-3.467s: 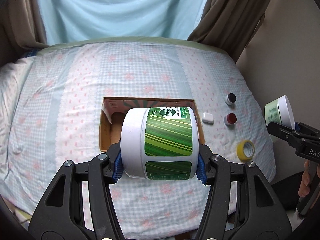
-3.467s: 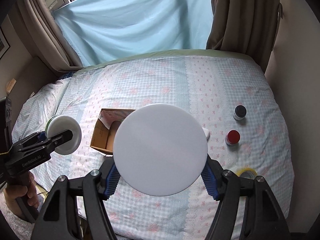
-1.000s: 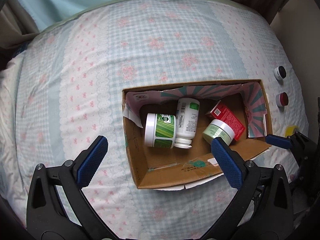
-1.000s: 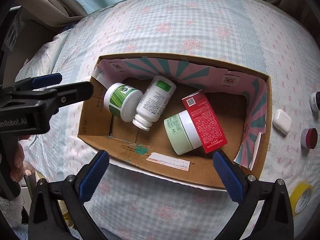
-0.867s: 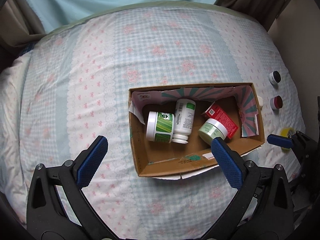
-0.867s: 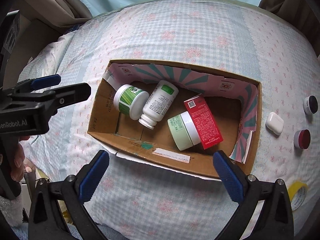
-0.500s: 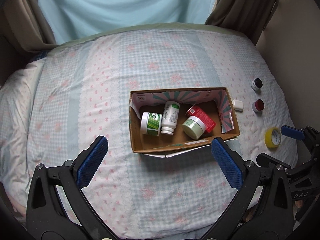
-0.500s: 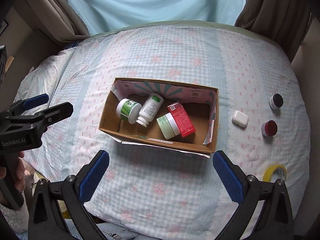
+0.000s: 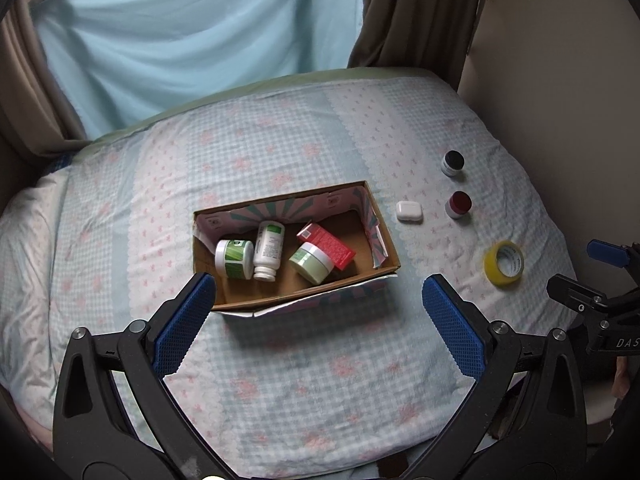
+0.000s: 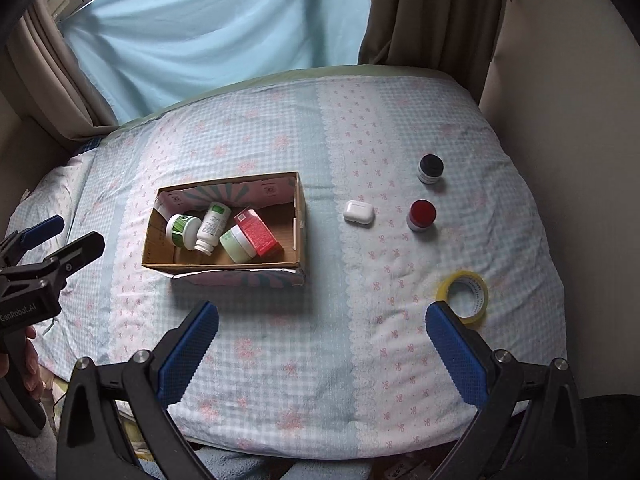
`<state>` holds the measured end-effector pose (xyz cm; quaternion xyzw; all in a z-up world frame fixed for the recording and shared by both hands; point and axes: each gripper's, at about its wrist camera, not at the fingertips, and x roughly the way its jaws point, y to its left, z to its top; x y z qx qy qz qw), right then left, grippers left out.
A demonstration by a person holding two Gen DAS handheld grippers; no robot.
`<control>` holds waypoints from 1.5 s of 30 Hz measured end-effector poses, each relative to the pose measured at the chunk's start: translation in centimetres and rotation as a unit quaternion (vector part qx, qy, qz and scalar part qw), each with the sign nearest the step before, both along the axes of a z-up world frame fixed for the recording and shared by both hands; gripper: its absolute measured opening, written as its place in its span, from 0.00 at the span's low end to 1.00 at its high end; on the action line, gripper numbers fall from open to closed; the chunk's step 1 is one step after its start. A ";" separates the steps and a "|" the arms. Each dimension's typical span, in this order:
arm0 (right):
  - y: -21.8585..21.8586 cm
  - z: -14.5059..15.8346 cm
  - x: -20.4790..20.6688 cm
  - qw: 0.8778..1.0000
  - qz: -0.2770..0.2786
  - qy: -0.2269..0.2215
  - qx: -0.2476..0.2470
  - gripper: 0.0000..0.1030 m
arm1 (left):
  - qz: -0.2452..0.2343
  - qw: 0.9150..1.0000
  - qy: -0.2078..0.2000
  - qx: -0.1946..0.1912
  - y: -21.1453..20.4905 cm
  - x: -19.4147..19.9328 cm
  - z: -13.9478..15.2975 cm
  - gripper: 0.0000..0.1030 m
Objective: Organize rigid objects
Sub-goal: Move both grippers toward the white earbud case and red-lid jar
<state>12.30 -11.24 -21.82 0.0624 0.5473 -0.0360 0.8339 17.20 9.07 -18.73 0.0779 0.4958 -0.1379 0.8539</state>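
A cardboard box (image 9: 390,247) (image 10: 301,216) sits mid-bed. In it lie a green-striped jar (image 9: 235,258) (image 10: 183,231), a white bottle (image 9: 269,249) (image 10: 212,222), a pale green jar (image 9: 312,262) (image 10: 237,244) and a red carton (image 9: 329,245) (image 10: 258,233). On the bedspread to its right lie a white earbud case (image 9: 409,211) (image 10: 359,211), a red-lidded pot (image 9: 458,204) (image 10: 421,215), a black-lidded pot (image 9: 452,162) (image 10: 430,169) and a yellow tape roll (image 9: 504,263) (image 10: 464,297). My left gripper (image 9: 318,324) (image 10: 54,236) is open and empty, pulled back from the box. My right gripper (image 10: 322,350) (image 9: 588,268) is open and empty, near the tape roll.
The bed has a checked floral bedspread (image 9: 280,360) (image 10: 304,344). A blue sheet (image 10: 216,28) and brown curtains (image 10: 424,12) hang behind it. A beige wall (image 10: 560,120) runs close along the bed's right edge.
Both jars were let go into the box. Both grippers opened, then rose and drew back from the box toward the bed's near edge; the right one now faces the loose items.
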 end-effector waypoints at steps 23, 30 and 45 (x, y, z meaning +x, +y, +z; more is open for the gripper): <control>-20.8 -5.3 5.1 0.984 0.170 -0.046 0.007 1.00 | 0.096 0.995 0.021 0.011 -22.3 2.4 -7.5 1.00; -22.1 -8.9 8.1 0.983 0.181 -0.033 0.024 1.00 | 0.067 0.996 0.044 0.037 -24.8 5.8 -12.6 1.00; -20.3 -21.3 15.7 0.966 0.259 -0.006 0.008 1.00 | -0.002 0.980 0.182 0.078 -27.7 17.4 -27.9 0.97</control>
